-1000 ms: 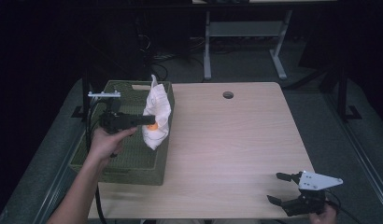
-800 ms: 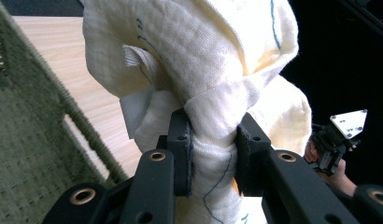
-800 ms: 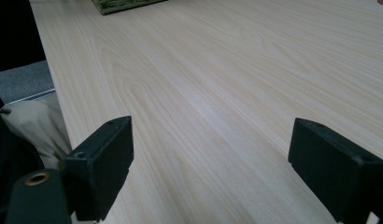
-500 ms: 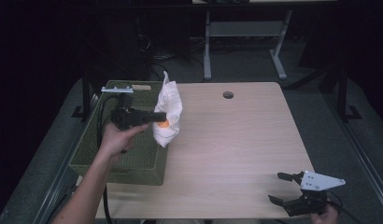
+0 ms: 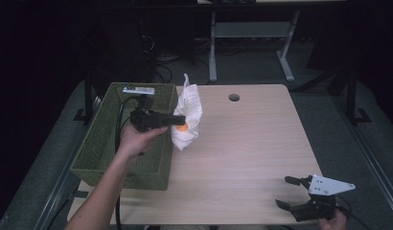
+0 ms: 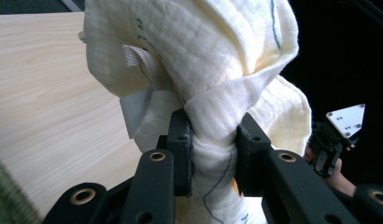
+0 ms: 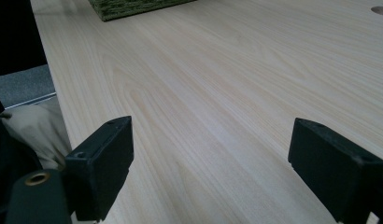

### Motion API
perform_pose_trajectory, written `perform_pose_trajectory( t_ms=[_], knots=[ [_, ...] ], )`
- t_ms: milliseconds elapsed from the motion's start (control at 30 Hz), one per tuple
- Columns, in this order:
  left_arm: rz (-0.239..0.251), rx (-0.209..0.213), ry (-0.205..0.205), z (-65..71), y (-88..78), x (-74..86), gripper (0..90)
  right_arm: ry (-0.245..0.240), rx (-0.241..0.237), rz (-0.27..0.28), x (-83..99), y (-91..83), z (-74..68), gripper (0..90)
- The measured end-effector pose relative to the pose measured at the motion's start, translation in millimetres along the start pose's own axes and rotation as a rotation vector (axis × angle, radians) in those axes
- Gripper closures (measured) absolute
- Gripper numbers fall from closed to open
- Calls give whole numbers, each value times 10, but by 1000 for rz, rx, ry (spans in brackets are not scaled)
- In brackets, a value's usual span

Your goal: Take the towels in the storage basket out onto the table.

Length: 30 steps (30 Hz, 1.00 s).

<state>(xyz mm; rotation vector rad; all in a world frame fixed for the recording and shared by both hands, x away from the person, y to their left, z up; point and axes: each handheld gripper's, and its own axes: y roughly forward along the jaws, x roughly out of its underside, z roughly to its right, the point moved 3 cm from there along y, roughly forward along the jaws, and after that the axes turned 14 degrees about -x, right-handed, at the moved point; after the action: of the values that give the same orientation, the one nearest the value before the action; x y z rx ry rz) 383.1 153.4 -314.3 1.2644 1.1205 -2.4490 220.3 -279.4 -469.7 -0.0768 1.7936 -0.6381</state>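
A crumpled white cloth [image 5: 189,115] hangs in the air over the table's left part, just right of the green wicker basket [image 5: 108,148]. My left gripper [image 5: 183,125] is shut on it; in the left gripper view its two pads pinch a bunched fold of the cloth [image 6: 199,65], gripper [image 6: 213,154]. My right gripper [image 5: 286,191] rests low at the table's near right corner, its jaws wide apart with nothing between them; in the right gripper view the gripper [image 7: 213,158] looks across bare wood toward the basket [image 7: 133,7].
The light wooden table [image 5: 252,143] has a round cable hole [image 5: 234,97] near its far edge. A metal desk frame [image 5: 247,33] stands behind the table in the dark. The other hand's gripper [image 6: 339,135] appears far off in the left gripper view.
My left gripper has carried the cloth rightward, from over the basket's inner edge to over the tabletop. The right gripper has stayed put.
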Motion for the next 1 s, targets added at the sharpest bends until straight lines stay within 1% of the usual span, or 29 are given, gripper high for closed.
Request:
perform_pose_trajectory(
  t_ms=[67,133,233,333,400,533,600,633,833,900,933,1000],
  knots=[
    [-1,8,0,35,50,-10,717,0,-1,1,-1,-1,2,138],
    [-11,12,12,64,112,-18,717,0,-2,3,-2,-2,1,138],
    [-20,21,11,114,202,-22,717,0,-3,5,-4,-6,0,138],
    [-26,26,22,149,272,-32,717,-1,-4,9,-8,-10,-1,138],
    [-29,31,22,172,318,-33,717,-2,-6,9,-9,-9,0,138],
    [-47,37,39,223,417,-21,717,-2,-8,10,-10,-6,0,138],
    [-50,43,38,257,494,-15,717,-7,-9,10,-10,-3,2,138],
    [-50,43,38,257,494,-15,717,-7,-9,10,-10,-3,2,138],
    [-68,45,38,295,676,18,717,-11,-10,10,-11,-6,2,138],
    [-78,46,36,313,759,33,717,-9,-11,11,-13,-6,3,138],
    [-78,46,36,313,759,33,717,-8,-11,11,-14,-7,3,139],
    [-84,48,33,324,816,40,717,-3,-11,10,-13,-11,-3,138]
  ],
)
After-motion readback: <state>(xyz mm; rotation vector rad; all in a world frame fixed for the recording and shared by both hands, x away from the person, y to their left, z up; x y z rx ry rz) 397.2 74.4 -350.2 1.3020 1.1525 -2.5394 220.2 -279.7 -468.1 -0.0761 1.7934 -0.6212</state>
